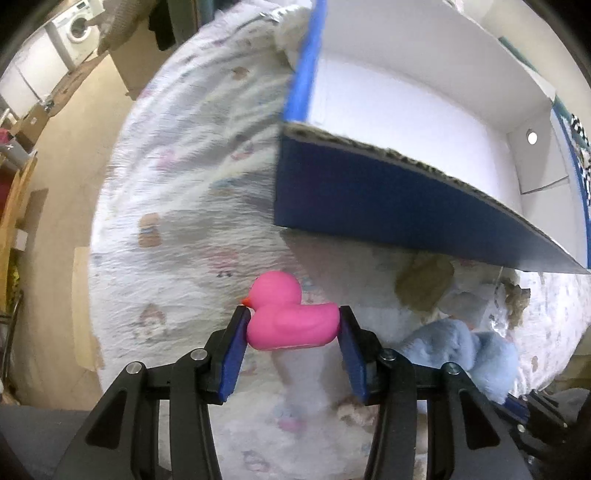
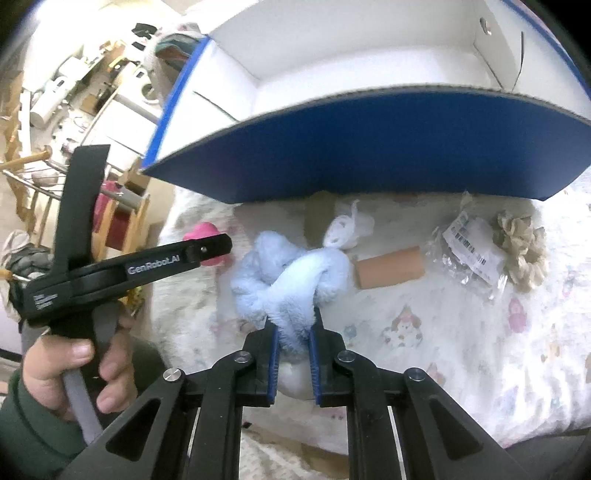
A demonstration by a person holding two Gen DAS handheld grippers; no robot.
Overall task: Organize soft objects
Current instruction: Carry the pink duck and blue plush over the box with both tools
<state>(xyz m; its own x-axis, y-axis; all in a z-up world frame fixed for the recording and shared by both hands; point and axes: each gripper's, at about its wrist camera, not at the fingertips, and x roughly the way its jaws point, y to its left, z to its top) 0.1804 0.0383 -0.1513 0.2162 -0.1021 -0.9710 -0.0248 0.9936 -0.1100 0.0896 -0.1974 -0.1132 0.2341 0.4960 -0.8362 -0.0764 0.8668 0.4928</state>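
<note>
- Both toys are lifted above the printed bedspread (image 2: 461, 332): left gripper (image 1: 291, 325) pinches the pink rubber duck (image 1: 288, 317); right gripper (image 2: 294, 332) clamps the fluffy pale-blue plush (image 2: 288, 277).
- Next, I reckon, carry each over the blue-walled, white-lined cardboard box (image 1: 406, 206) rim, then release.

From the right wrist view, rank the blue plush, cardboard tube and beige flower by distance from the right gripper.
1. Blue plush, gripped in the right gripper.
2. Cardboard tube, ahead, slightly right.
3. Beige flower, far right.

A home interior: a washing machine (image 1: 77, 31) beyond a bed (image 1: 177, 206) with a cartoon-print sheet (image 2: 461, 332).
</note>
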